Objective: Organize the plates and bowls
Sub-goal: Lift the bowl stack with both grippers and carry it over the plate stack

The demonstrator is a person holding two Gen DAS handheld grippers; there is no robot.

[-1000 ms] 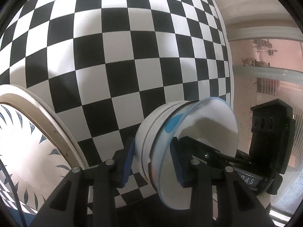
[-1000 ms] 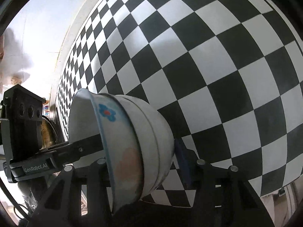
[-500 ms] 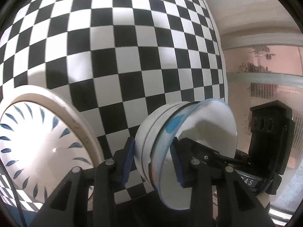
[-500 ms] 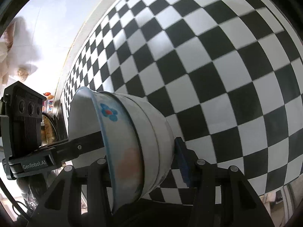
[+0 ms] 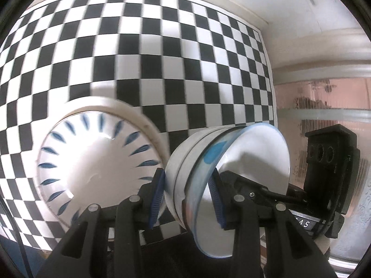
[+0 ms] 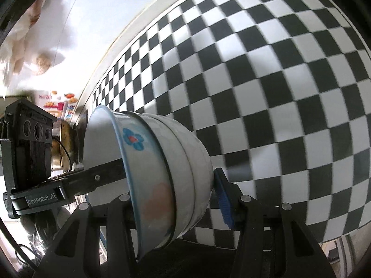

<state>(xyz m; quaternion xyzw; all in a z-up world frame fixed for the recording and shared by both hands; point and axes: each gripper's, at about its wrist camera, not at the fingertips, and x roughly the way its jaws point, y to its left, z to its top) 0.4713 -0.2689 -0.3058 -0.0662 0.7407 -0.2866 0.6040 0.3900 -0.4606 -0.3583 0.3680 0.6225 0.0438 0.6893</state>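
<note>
A: Since 1 s ago, patterned plate is sliding fully into left-cam view; before, only its rim was showing at the lower-left edge. Checkered cloth is showing more of its far border now.

B: Tongs status?

A: Left gripper is clamping narrow on bowl stack, one blue ribbed pad outside the wall, other pad inside the rim. Right gripper is gripping same stack from opposite side; blue pad is pressing the outer base wall, 2nd finger is hidden behind the bowls. Both are holding firm, approx same width as before.

B: Stack position?

A: Held tipped on its side, mouth facing away from the cloth, just beside the plate's edge; can't tell if touching.

B: Materials, shapes?

A: Stack: round nested bowls, glossy white ceramic, blue rim line, blue flower w/ red centre, faded pink blotch. Plate: round, glossy white, ring of blue leaf strokes, thick cream rim. Cloth: flat, black/white squares. Grippers: matte black plastic, screw heads showing.
</note>
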